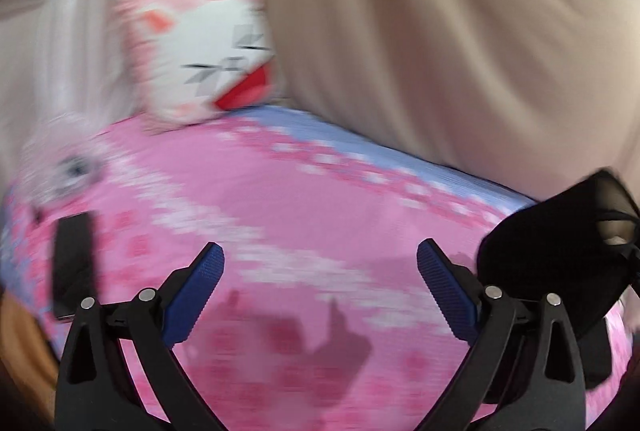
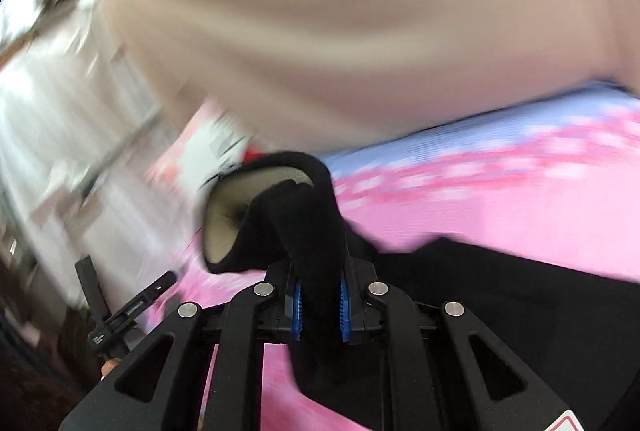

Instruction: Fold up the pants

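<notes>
Black pants (image 2: pixel 304 207) (waistband, with pale lining showing) sit pinched in the right claw (image 2: pixel 320 307), probably lifted so they can be spread on the pink bed (image 1: pixel 304 215). Going left to right: the left claw (image 1: pixel 320 271) gapes wide, holding nothing, and the pants bunch at its three o'clock, the rest trailing at four o'clock in the right view.

Bright, even daylight; heavy motion blur, fisheye-bent dark edges, soft shadows on the pink bedspread (image 1: pixel 304 215).
</notes>
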